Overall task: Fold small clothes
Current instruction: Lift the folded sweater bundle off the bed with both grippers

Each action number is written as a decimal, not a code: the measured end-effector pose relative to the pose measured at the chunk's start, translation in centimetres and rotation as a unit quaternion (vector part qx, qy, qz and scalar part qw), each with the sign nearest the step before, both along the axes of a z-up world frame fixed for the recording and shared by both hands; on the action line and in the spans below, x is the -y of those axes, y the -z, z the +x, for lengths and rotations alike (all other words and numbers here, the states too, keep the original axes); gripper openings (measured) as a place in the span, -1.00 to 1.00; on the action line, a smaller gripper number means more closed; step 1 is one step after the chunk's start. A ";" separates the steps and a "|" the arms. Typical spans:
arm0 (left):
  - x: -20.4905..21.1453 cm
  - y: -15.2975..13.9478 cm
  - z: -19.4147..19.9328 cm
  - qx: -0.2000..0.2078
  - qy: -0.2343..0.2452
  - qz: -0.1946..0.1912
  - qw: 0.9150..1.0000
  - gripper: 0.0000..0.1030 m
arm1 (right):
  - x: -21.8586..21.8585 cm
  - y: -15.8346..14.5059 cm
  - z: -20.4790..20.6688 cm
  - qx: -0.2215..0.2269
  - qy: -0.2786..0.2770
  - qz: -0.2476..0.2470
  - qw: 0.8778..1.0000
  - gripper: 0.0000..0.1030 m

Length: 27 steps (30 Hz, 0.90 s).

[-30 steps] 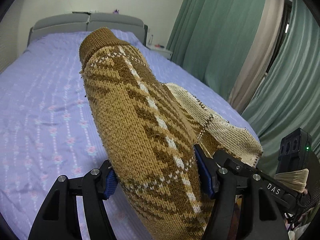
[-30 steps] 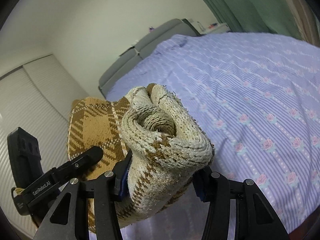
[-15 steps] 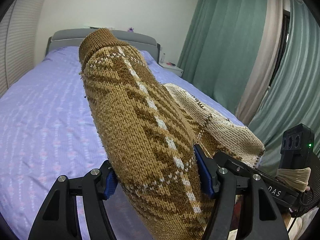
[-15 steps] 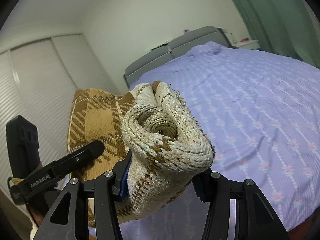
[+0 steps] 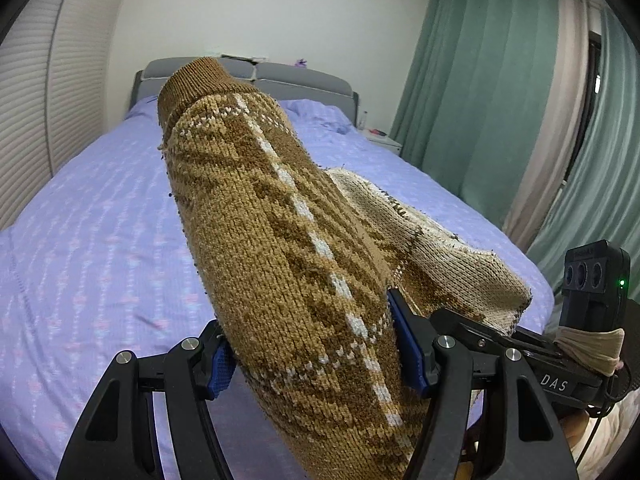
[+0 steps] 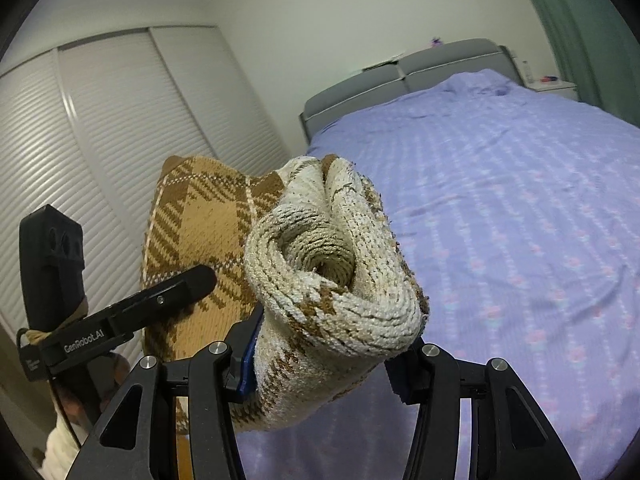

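A white slatted wardrobe [image 6: 120,128] stands far left. The left tongs [image 5: 312,354] pinch a brown plaid sweater [image 5: 288,248] held up above the near end of a purple bed [image 5: 92,248]. The right tongs [image 6: 324,368] pinch its bunched cream part. Green curtains [image 5: 480,92] hang far right.

Lilac bed [image 5: 100,248], green curtains [image 5: 480,80], slatted wardrobe [image 6: 100,128]

Bed [image 5: 100,248] with grey headboard [image 6: 440,64], covered by a lilac sheet [image 6: 520,208] printed with rows of small pink flowers (lightly creased, rumpled near the headboard). Nothing else visibly rests on it.
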<state>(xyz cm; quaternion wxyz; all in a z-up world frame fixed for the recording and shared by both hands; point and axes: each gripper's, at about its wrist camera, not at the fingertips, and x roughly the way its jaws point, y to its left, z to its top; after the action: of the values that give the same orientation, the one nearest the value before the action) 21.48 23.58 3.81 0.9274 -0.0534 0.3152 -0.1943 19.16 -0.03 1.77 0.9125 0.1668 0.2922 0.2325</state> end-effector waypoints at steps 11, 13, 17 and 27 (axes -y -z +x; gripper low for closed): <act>-10.3 2.2 3.2 -0.031 -0.035 0.016 0.999 0.28 | -10.7 2.9 5.3 -0.031 -0.064 0.003 0.997 0.00; -11.5 2.4 4.2 -0.035 -0.032 0.027 0.999 0.28 | -12.1 3.5 6.5 -0.035 -0.069 0.003 0.997 -0.01; -13.5 2.8 6.4 -0.044 -0.027 0.054 0.997 0.29 | -14.8 4.8 8.7 -0.045 -0.069 0.004 0.997 -0.01; -16.8 5.5 12.2 -0.064 -0.023 0.146 0.987 0.29 | -21.1 8.0 12.5 -0.074 -0.040 -0.008 0.996 -0.04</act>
<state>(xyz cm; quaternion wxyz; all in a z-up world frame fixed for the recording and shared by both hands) 33.71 40.38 -1.68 0.9075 0.0633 0.3974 -0.1206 31.61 21.08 -6.24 0.8796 0.1646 0.3675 0.2532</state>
